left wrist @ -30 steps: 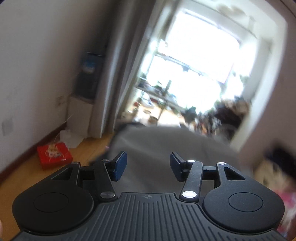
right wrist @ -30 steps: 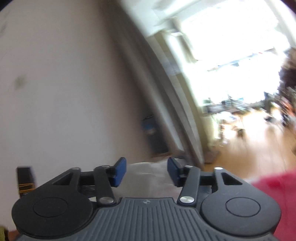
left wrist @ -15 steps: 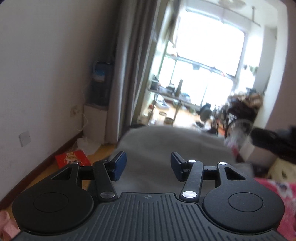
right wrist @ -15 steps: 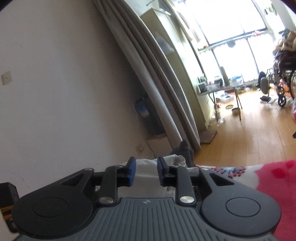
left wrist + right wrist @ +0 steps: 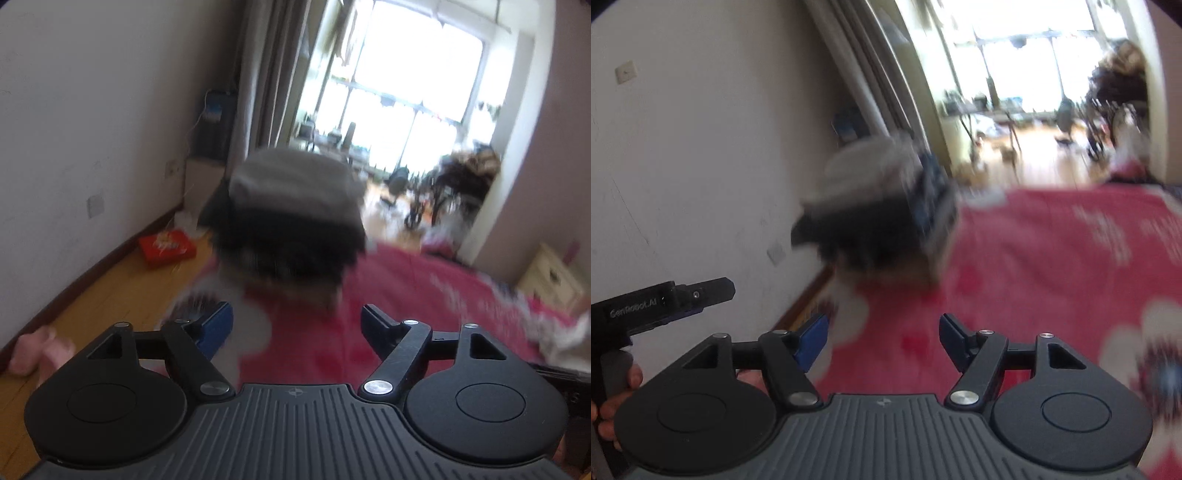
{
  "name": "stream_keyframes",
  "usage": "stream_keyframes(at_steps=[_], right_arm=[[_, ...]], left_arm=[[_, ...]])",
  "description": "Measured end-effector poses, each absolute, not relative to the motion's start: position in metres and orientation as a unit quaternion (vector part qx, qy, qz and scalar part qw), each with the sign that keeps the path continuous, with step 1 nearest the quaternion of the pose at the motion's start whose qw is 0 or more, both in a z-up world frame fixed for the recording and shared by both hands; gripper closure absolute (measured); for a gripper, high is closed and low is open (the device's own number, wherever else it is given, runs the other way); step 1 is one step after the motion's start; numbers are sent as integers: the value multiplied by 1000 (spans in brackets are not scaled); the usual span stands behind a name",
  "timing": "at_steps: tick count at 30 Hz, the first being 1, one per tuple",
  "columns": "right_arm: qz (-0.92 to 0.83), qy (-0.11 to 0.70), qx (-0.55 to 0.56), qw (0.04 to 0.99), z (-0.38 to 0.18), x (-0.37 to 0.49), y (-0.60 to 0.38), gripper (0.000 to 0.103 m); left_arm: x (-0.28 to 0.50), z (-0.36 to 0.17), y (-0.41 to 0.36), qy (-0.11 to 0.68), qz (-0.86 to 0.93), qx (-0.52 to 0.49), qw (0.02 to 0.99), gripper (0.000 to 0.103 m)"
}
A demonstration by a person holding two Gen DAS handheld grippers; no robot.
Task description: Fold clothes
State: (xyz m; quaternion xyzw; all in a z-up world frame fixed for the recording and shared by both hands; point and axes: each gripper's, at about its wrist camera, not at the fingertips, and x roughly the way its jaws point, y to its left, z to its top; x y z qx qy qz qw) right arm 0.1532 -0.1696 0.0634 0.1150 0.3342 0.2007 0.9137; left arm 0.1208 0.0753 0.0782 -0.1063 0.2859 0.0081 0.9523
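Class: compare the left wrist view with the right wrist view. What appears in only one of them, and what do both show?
Only the left wrist view shows the red box on the wooden floor and a pink slipper. Only the right wrist view shows the left claw and the hand holding it. Both show a blurred stack of clothes on the red floral bedspread, and open claws.

White wall (image 5: 92, 110) left, wooden floor (image 5: 110, 288), grey curtains (image 5: 266, 74), bright far window (image 5: 417, 92), red floral bedspread (image 5: 1052, 258) near.
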Motion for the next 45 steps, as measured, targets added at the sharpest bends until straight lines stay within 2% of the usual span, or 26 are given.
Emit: stream_keyframes(at_steps=[2,3,5,6,7,9,12,16,25,39,45], right_arm=[[185,345,119,912,63,122,-177,31],[178,350,121,912,63,107,-180,26],[162,360,125,910,62,76,-188,24],[152,356,128,913,64,66,-191,18],[144,354,118,916,65,54,-191,8],[127,350,99,923,68,32,-193,0],[110,354,94,924,65,23,-194,0],[87,358,88,925,60,12,-195,0],[53,359,69,929,52,1,-192,0],[60,334,41,940,64,7,-152,0],[49,320,-2,946,70,1,-132,0]], left_arm=[[96,81,60,295,13,-84,952,25],[84,83,54,298,13,-71,952,22],[61,93,43,293,11,-59,954,16],[49,100,41,283,17,-64,957,8],[41,104,41,274,20,-70,959,5],[26,110,38,259,29,-74,963,3],[7,114,33,243,41,-71,966,0],[5,107,35,270,34,-88,958,0],[2,86,43,274,49,-100,955,0],[3,75,43,285,91,-46,953,0],[-5,72,48,280,108,-40,953,0]])
